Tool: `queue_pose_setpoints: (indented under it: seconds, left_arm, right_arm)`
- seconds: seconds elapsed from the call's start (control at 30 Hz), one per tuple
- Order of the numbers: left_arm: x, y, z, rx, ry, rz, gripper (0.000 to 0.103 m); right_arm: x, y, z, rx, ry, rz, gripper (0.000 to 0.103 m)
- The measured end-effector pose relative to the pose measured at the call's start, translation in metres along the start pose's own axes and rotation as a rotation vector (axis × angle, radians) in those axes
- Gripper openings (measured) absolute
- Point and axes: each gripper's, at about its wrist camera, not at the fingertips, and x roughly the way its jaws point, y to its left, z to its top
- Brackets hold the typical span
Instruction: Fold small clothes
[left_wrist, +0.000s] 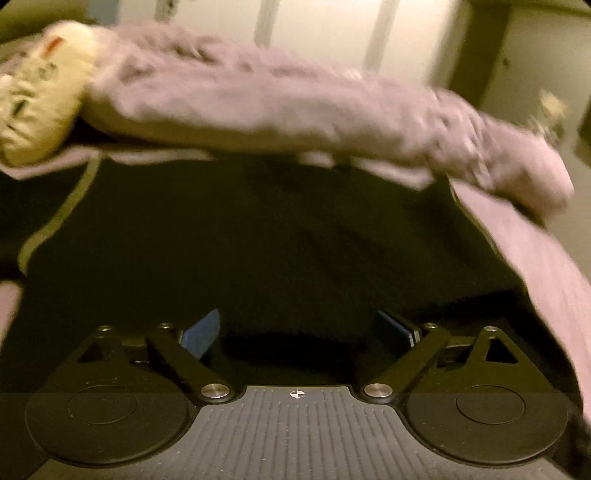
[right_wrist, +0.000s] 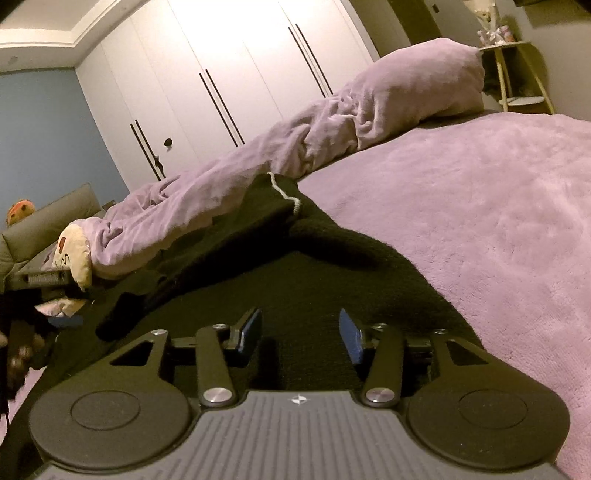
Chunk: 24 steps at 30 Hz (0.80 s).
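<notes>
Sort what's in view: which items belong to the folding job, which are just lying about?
Job:
- black garment spread on the bed
- left tool, open above it
- right tool, open above it

Lying about:
- purple bedspread
- bunched purple blanket
- cream plush toy
- white wardrobe
- side table

White wardrobe doors (right_wrist: 221, 74) with dark handles fill the upper frame, a blue wall (right_wrist: 44, 122) at left, a pale side table (right_wrist: 517, 70) upper right, under warm dim light.
</notes>
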Motion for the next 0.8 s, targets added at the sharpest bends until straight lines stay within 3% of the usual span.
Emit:
queue_pose_setpoints:
  seconds: [0.1,0.2,0.33,0.37,0.43,0.5,0.7,0.77,0.8]
  left_arm:
    - [0.015,-0.007,-0.009,0.003,0.057,-0.01,0.075]
    - [0.024,-0.017,-0.007,0.047,0.028,0.074,0.075]
    - [0.027,-0.026,-0.004,0.108,-0.023,0.126,0.074]
    - [0.028,-0.026,-0.004,0.116,-0.03,0.132,0.067]
    - [0.029,-0.021,-0.001,0.108,-0.033,0.147,0.044]
    - [0.032,-0.011,0.003,0.067,-0.024,0.166,0.009]
    - [0.018,0.053,0.01,-0.243,-0.035,0.098,0.002]
    - [0.011,0.065,0.01,-0.275,-0.049,0.103,0.002]
    - [0.009,0.067,0.011,-0.277,-0.047,0.108,0.002]
  right_arm:
    - [0.0,0.001,0.0,-0.005,0.0,-0.001,0.048]
    - [0.0,0.001,0.0,-0.008,0.0,-0.003,0.048]
    - [0.0,0.001,0.0,-0.008,0.001,-0.001,0.049]
    - [0.0,0.001,0.0,-0.009,0.001,-0.002,0.049]
    - [0.0,0.001,-0.001,-0.009,0.0,-0.003,0.049]
    - [0.0,0.002,0.0,-0.01,0.001,-0.003,0.049]
    - [0.004,0.009,0.009,-0.015,0.05,-0.034,0.051]
    - [0.009,0.014,0.018,0.004,0.074,-0.023,0.063]
    - [0.012,0.016,0.022,0.027,0.083,-0.017,0.064]
